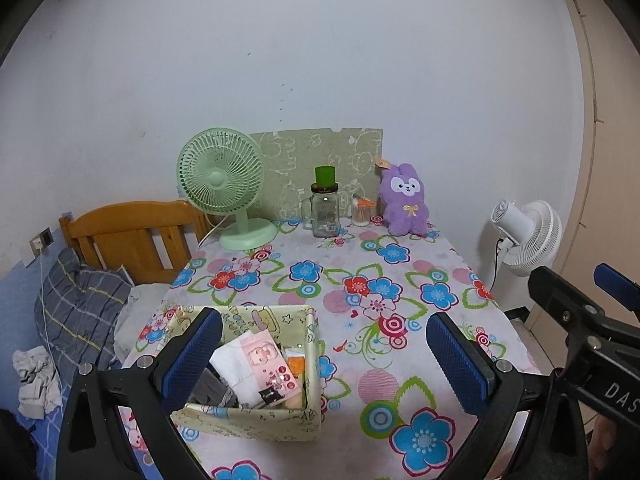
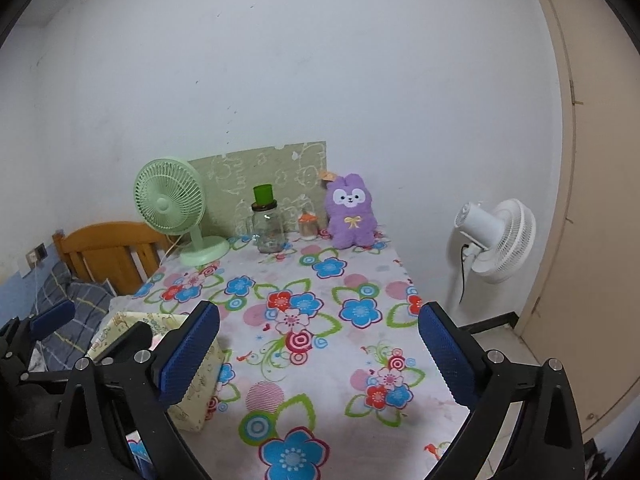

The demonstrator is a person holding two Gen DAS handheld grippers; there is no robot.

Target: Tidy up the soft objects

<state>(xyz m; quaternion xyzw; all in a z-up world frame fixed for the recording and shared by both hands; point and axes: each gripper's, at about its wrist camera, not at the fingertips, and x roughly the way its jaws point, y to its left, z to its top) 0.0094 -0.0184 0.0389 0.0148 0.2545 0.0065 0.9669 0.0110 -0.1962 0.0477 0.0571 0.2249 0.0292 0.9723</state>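
Left gripper [image 1: 324, 356] and right gripper [image 2: 320, 350], jaws wide, holding nothing; fabric box [image 1: 256, 416] at seven o'clock; purple plush rabbit [image 1: 403, 200] at one o'clock on surface [image 1: 344, 276].

desk cloth [image 1: 320, 280]: white, printed with blue, red and pink flowers and green leaves
plush rabbit [image 1: 403, 200]: purple, white face, yellow bow
desk fan [image 1: 222, 184]: pale green
storage box [image 1: 312, 344]: cream with cartoon print
jar [image 1: 325, 212]: clear glass, dark lid, green cup on top
pillow [image 1: 76, 308]: grey-blue plaid
standing fan [image 1: 528, 236]: white
hand-held gripper pads [image 1: 456, 356]: blue
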